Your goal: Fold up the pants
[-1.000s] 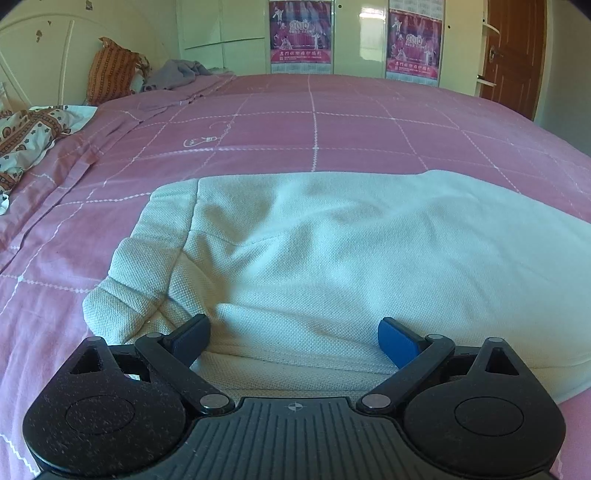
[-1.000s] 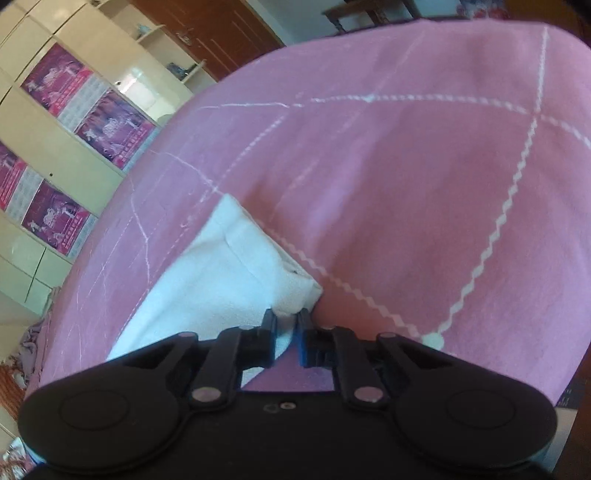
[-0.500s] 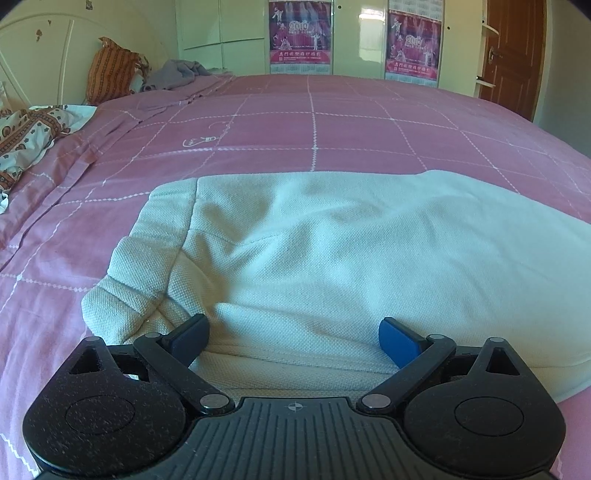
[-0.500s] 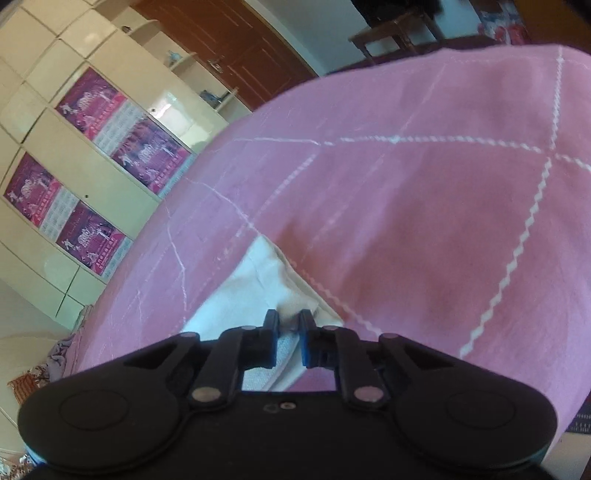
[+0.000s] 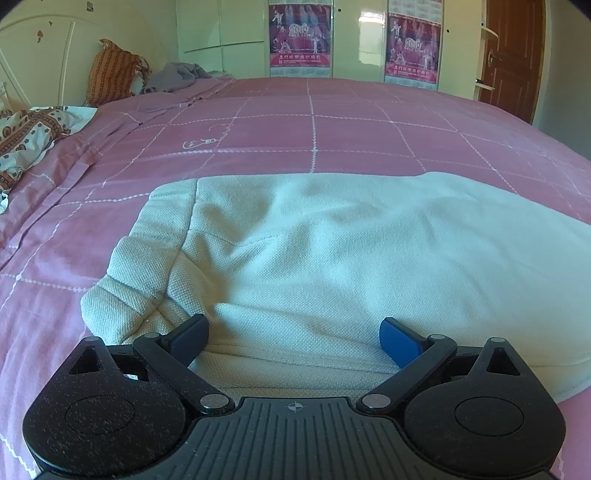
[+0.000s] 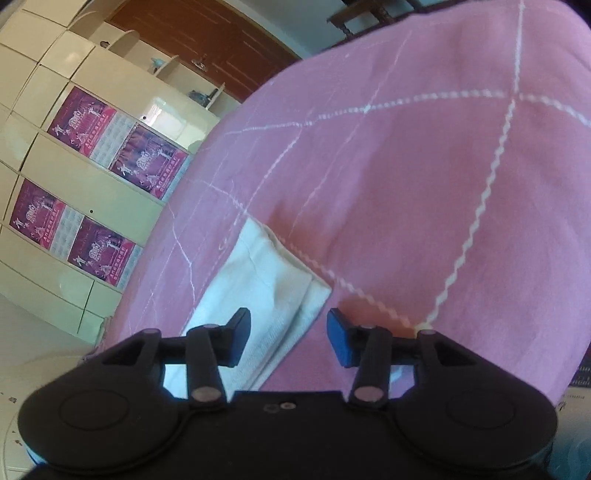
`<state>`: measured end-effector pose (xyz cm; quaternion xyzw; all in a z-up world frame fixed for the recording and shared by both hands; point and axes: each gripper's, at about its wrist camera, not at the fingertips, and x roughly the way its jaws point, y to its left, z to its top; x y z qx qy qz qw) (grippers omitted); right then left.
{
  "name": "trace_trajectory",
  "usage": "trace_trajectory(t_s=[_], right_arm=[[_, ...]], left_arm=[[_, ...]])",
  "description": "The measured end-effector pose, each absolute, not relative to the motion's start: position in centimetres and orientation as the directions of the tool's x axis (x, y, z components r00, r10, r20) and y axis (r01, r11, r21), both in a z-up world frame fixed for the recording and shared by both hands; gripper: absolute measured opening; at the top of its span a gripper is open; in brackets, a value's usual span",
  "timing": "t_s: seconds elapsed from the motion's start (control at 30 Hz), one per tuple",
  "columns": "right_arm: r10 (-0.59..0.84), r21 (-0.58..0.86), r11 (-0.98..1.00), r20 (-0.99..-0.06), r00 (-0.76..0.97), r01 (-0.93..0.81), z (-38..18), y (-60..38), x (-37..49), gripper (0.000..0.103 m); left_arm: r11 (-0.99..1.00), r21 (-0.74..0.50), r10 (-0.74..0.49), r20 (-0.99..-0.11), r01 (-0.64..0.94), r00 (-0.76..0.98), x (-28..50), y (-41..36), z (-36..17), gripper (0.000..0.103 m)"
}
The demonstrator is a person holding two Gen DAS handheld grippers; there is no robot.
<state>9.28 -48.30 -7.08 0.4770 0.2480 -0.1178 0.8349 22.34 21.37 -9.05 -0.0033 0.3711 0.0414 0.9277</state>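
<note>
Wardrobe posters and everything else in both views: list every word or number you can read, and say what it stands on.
"2010": on the left poster on the wardrobe doors.
"2010": on the right poster.
Smaller print along both posters' lower strips: too small to read.
Pants, bedspread, tongs: no text visible.

Cream pants (image 5: 332,266) lie apparently folded on bed.

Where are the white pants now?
The white pants lie on the pink bedspread, filling the lower middle of the left wrist view, directly ahead of the open left gripper.
</note>
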Motion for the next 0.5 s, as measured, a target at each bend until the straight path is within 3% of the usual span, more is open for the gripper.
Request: trace_trajectory(t_s=[0.13, 0.17, 0.2, 0.33, 0.43, 0.5], right_arm=[[0.063, 0.757, 0.523, -0.492, 0.868, 0.392, -8.1, -48.3, 11.0, 0.045], [0.071, 0.754, 0.534, -0.491, 0.869, 0.382, -7.9, -48.2, 11.5, 0.039], [0.066, 0.741, 0.552, -0.496, 0.866, 0.382, -7.6, -48.1, 12.0, 0.010], [0.046, 0.730, 0.600, -0.439, 0.898, 0.326, -4.9, -47.3, 10.9, 0.008], [-0.015, 0.628, 0.597, -0.614, 0.790, 0.499, -6.3, -47.1, 12.5, 0.007], [0.007, 0.693, 0.517, -0.590, 0.807, 0.502, -7.6, -47.8, 12.4, 0.007]], left_arm=[[0.997, 0.025, 0.075, -0.691, -0.079, 0.719, 22.4, 21.3, -9.0, 0.098], [0.997, 0.025, 0.074, -0.691, -0.079, 0.719, 22.4, 21.3, -9.0, 0.098], [0.997, 0.025, 0.074, -0.692, -0.079, 0.718, 22.4, 21.3, -9.0, 0.098], [0.997, 0.027, 0.073, -0.695, -0.076, 0.716, 22.4, 21.3, -8.9, 0.098], [0.997, 0.028, 0.074, -0.697, -0.076, 0.713, 22.6, 21.3, -8.9, 0.098], [0.997, 0.028, 0.073, -0.701, -0.075, 0.709, 22.6, 21.3, -8.8, 0.098]])
